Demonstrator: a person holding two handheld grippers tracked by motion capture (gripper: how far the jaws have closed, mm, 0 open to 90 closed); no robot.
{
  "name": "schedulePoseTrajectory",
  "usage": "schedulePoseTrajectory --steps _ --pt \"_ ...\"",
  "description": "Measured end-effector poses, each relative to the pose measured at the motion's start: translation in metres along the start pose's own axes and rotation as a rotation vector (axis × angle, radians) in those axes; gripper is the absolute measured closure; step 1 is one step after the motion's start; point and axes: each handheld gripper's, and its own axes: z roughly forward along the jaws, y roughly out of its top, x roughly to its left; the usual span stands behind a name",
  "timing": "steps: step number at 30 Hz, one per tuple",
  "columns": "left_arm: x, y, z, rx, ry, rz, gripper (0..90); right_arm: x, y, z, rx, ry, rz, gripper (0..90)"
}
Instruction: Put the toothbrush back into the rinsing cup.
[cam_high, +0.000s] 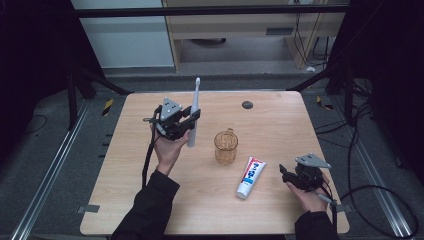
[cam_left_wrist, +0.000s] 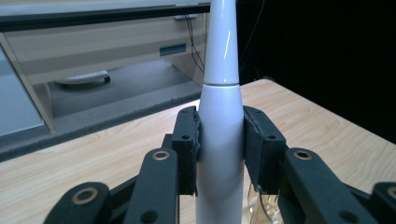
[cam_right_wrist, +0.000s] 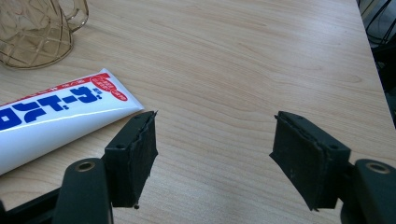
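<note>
The right gripper (cam_high: 286, 176) sits low by the bench's near right corner, its jaws standing wide apart with nothing between them, bare wood showing in the gap in the right gripper view. Just beside its left jaw lies the toothpaste tube (cam_high: 250, 177), flat on the bench (cam_high: 280, 120), white with blue and red print, its crimped end pointing toward the gripper. Near the tube, toward the middle of the bench, stands an amber glass cup (cam_high: 226, 147) with a handle, upright. The left gripper (cam_high: 194, 118) is raised over the left half of the bench and is clamped on the body of a white electric toothbrush (cam_high: 194, 112), which stands nearly upright, head toward the far edge.
</note>
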Motion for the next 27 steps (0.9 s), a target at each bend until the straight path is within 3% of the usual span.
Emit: schedulePoseTrajectory --steps 13,27 --pt "-0.015 0.012 0.016 -0.072 -0.007 -0.011 67.4 -0.001 -0.001 0.0 -0.012 0.0 0.003 30.2" --pt "-0.033 0.015 0.025 -0.124 -0.06 -0.009 67.4 0.0 -0.003 0.001 -0.016 -0.008 -0.013 30.6"
